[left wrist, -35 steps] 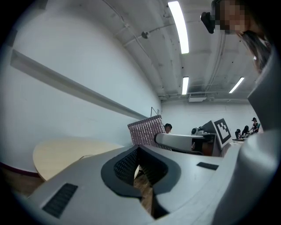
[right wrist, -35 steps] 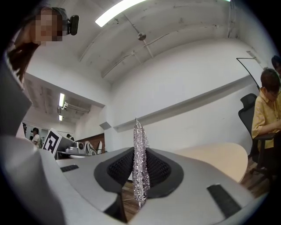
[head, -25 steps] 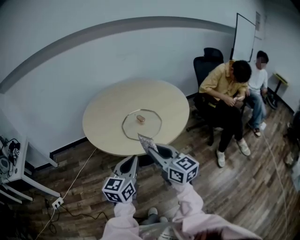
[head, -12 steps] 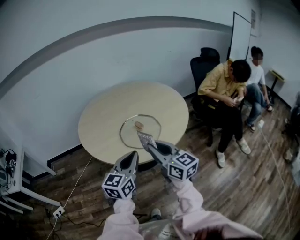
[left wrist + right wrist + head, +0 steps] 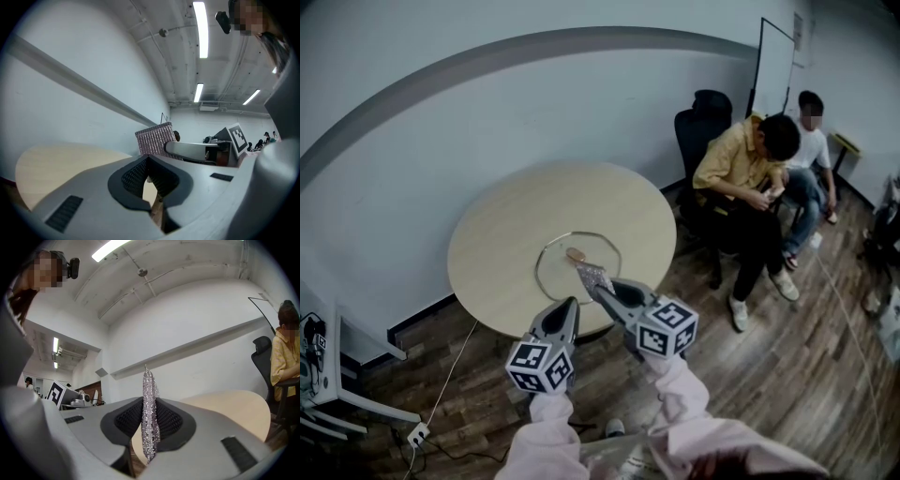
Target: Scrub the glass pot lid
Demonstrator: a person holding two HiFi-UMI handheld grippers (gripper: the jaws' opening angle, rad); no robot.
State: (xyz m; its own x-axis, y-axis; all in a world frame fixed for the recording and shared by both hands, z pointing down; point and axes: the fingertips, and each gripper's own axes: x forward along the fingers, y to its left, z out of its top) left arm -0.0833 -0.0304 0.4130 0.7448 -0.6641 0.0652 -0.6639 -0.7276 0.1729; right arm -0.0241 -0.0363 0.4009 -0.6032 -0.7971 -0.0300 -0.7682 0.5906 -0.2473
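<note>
**Q:** Surface and room?

**A:** One round table, pale wood top, standing on a dark plank floor. Light wall behind it, crossed by one grey band. To the right: a black office chair, a whiteboard, and two seated persons, one in a yellow shirt, one in a white shirt.

**Q:** Task item?

**A:** One glass pot lid, lying flat on the table on the side nearer the camera, knob up. Nothing else lies on the tabletop.

**Q:** Tools?

**A:** The right gripper has its jaws clamped on a silver mesh scrubber. The mesh stands on edge between the pads and juts past the tips. The left gripper has its pads meeting at the tips with nothing between them. It is held just beside the right one, on its left.

**Q:** Lid relative to the scrubber?

**A:** In the head view the scrubber's free end overlaps the lid's near rim, just short of the knob. Contact cannot be told. The left gripper's tip sits at the table's near edge, short of the lid. Neither gripper view shows the lid.
</note>
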